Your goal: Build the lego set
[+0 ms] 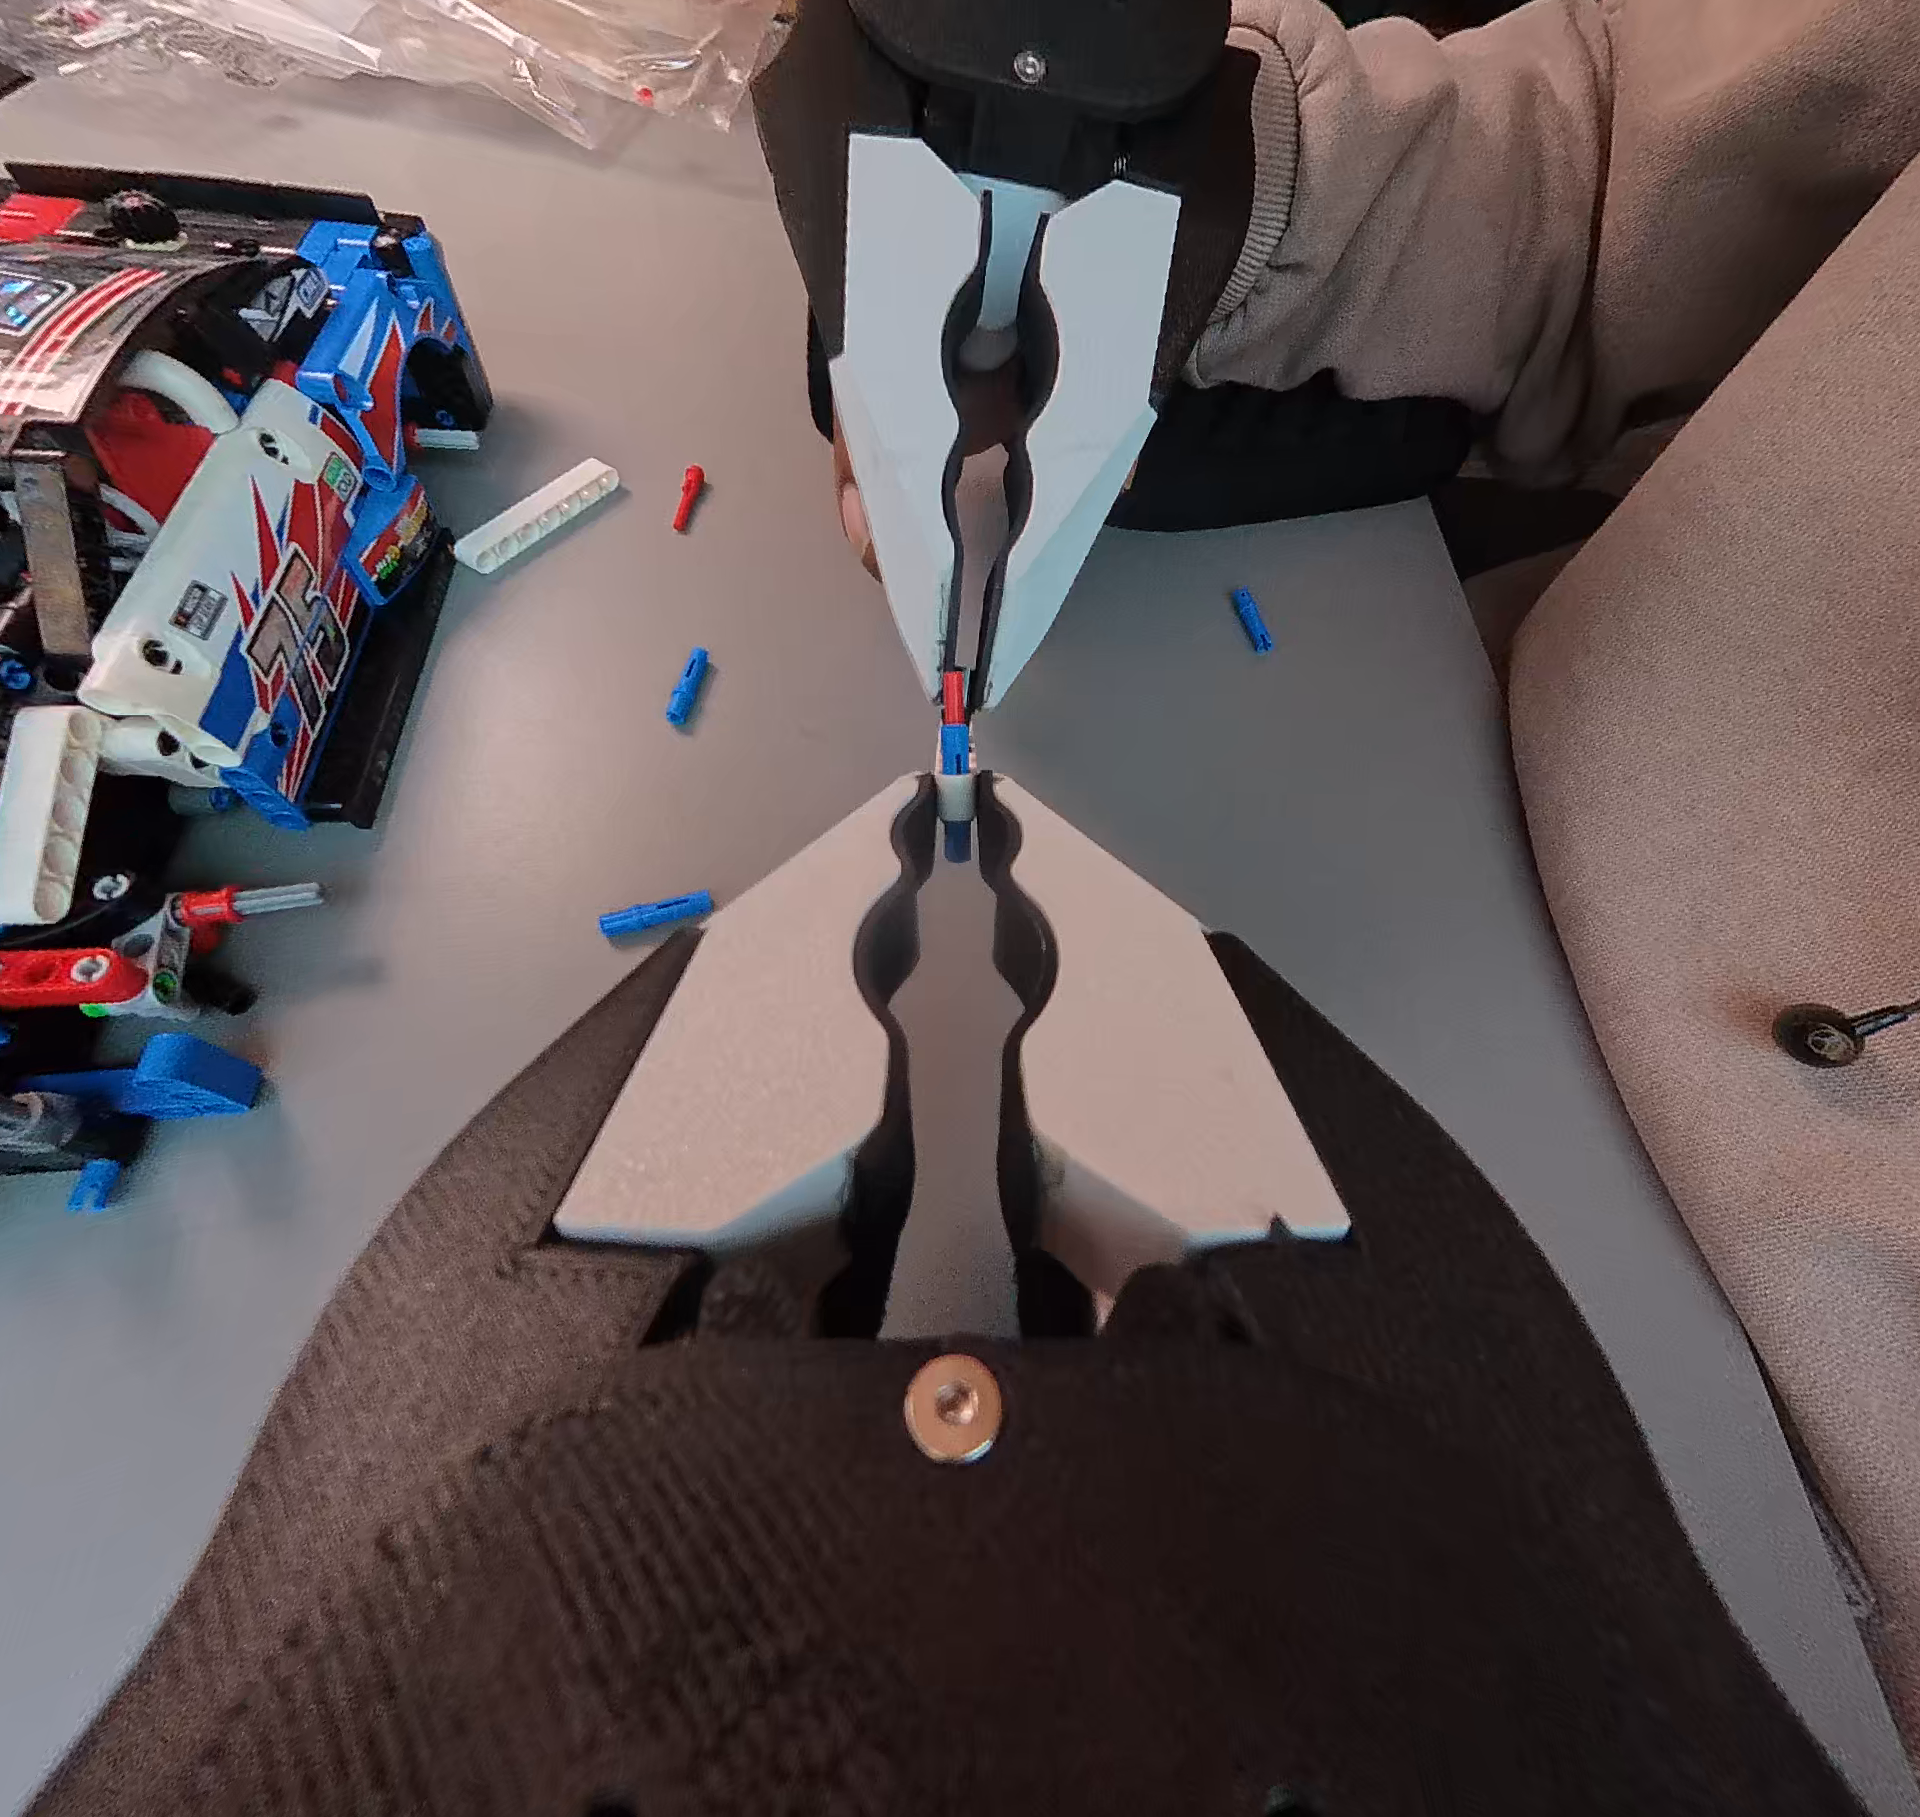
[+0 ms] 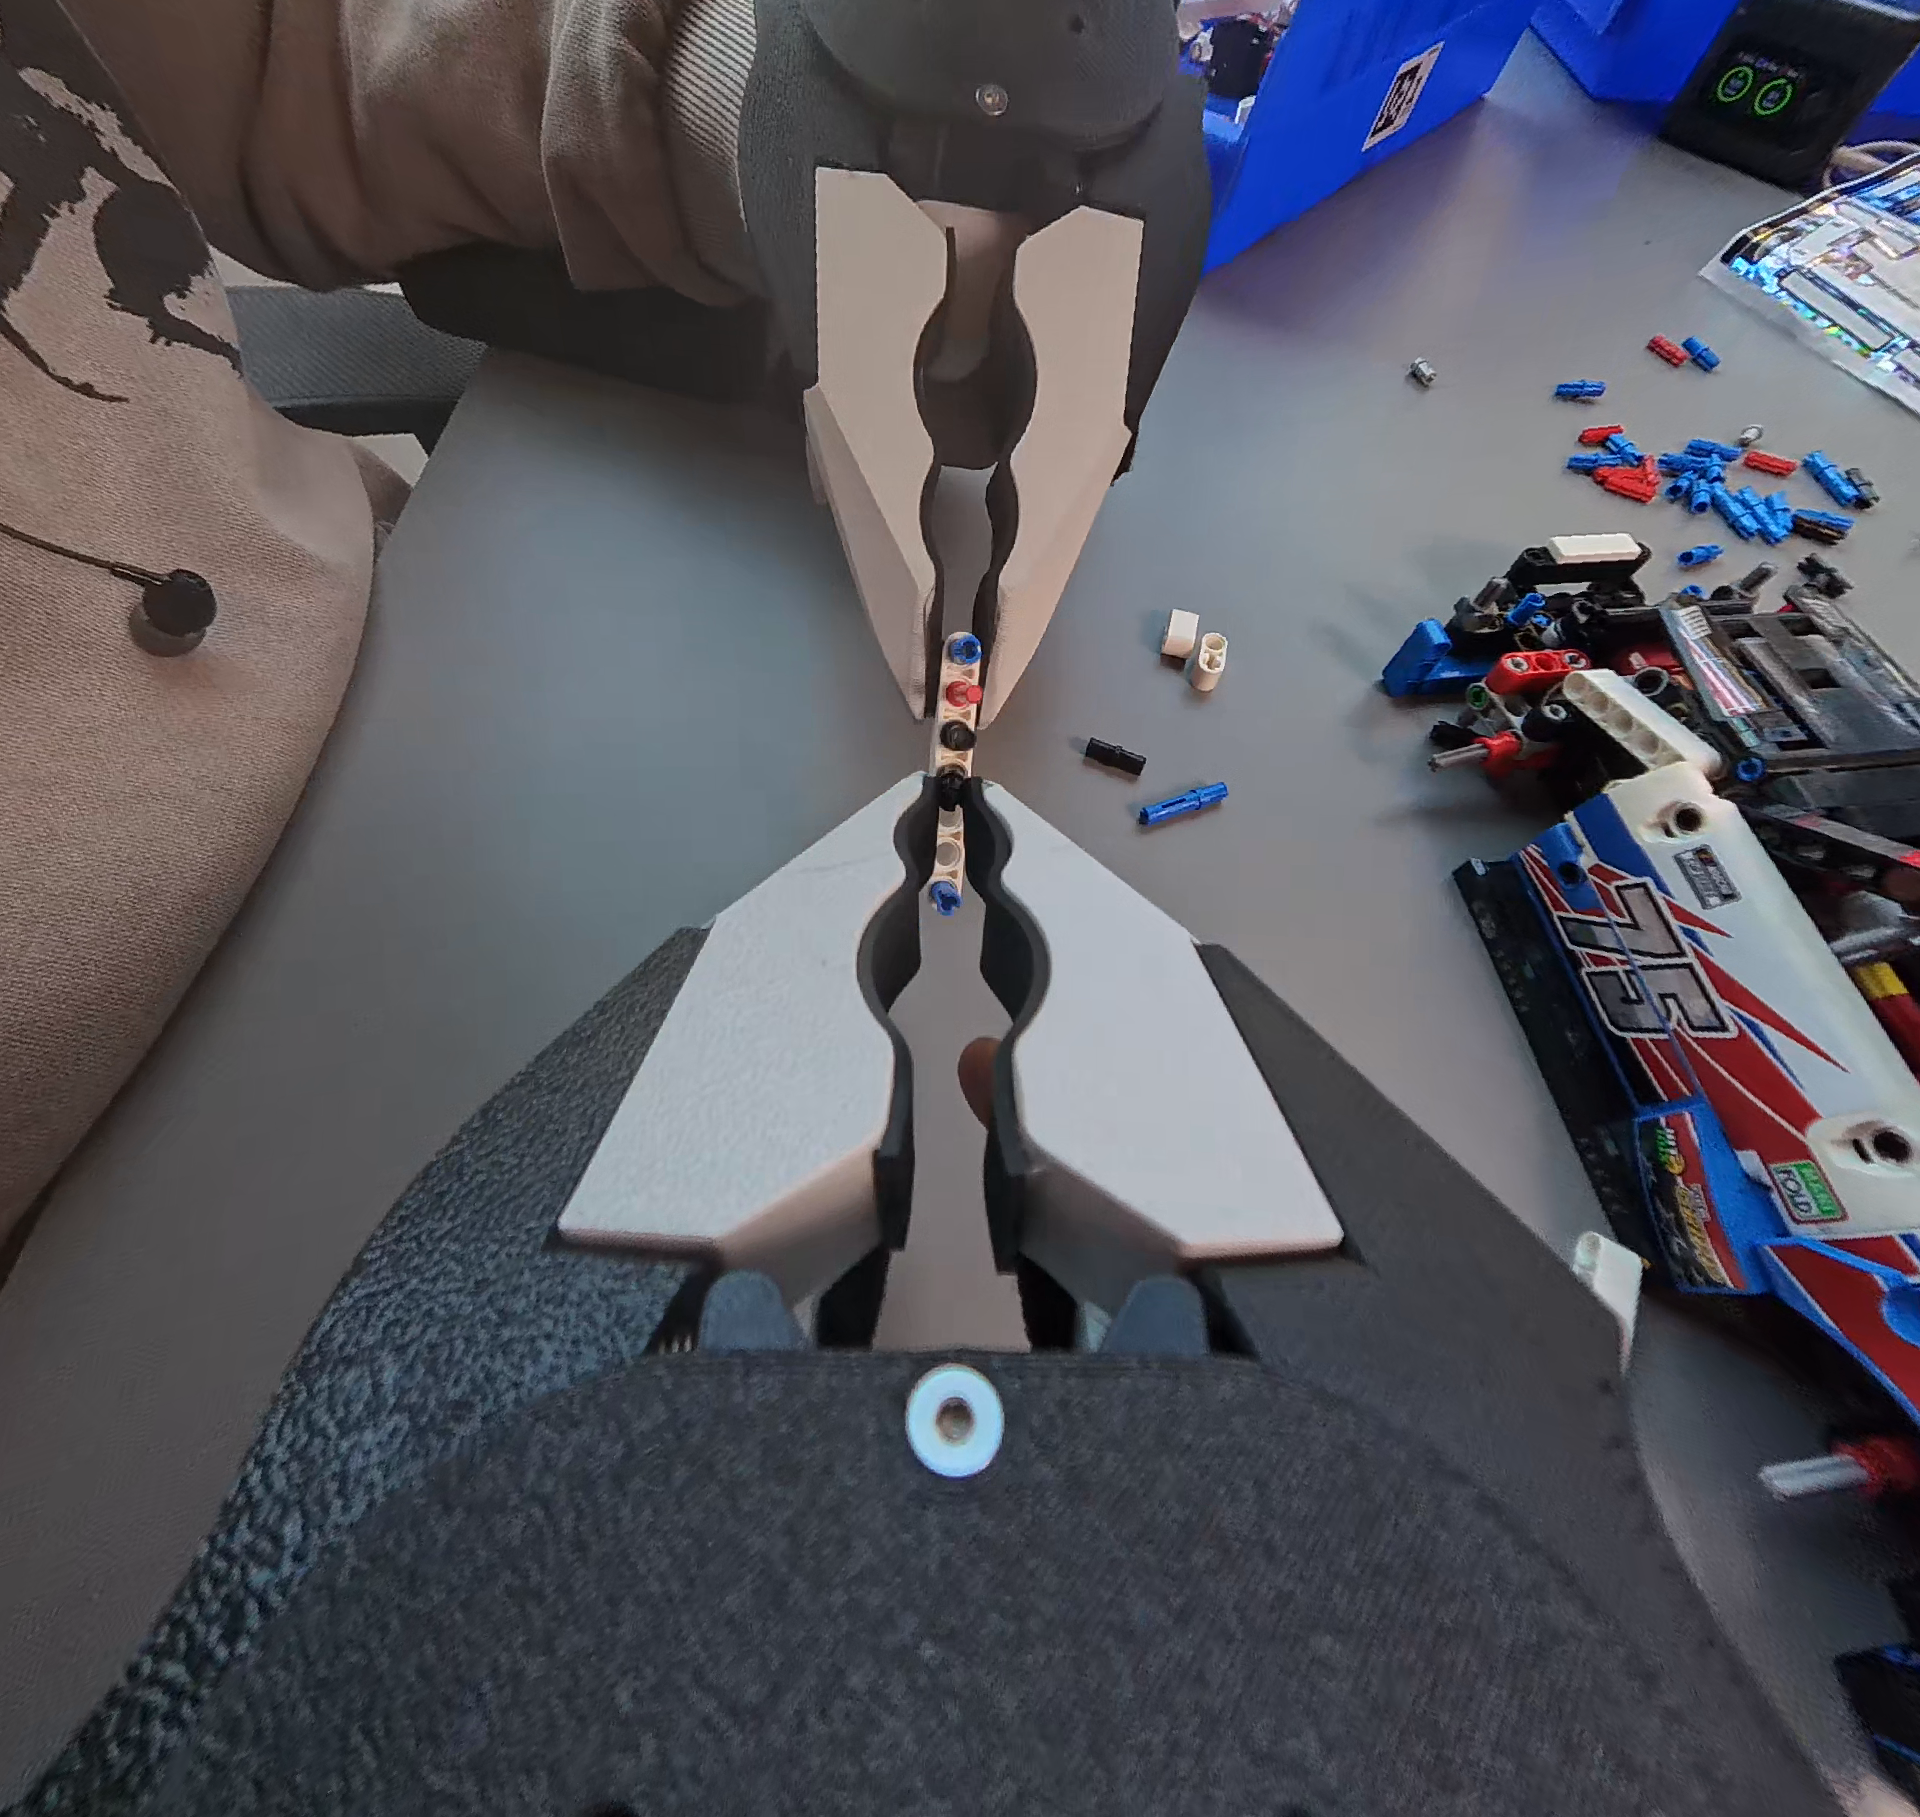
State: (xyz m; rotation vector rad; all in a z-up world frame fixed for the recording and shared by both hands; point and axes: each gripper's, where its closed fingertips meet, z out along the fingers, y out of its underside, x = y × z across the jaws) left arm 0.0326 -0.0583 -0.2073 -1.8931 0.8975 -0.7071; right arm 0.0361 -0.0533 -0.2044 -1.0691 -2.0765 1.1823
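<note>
In the left wrist view my left gripper (image 1: 954, 788) is shut on a short white beam (image 1: 956, 797) with blue pins (image 1: 955, 744) through it. My right gripper (image 1: 961, 702) faces it tip to tip, shut on a red pin (image 1: 954, 692) that meets the beam's pins. In the right wrist view the white beam (image 2: 952, 765), with blue, red and black pins, runs from the left gripper (image 2: 951, 713) into the gap at my right gripper (image 2: 951, 788). Both are held above the grey table (image 1: 623, 1196).
The partly built blue, white and red car (image 1: 208, 541) lies at the left, and at the right in the right wrist view (image 2: 1714, 957). Loose pins (image 1: 686, 687), a white beam (image 1: 540, 515), a pin pile (image 2: 1725, 489), plastic bags (image 1: 364, 1) and blue bins (image 2: 1455, 53) surround it. My two grippers' fingertips are within a few centimetres of each other.
</note>
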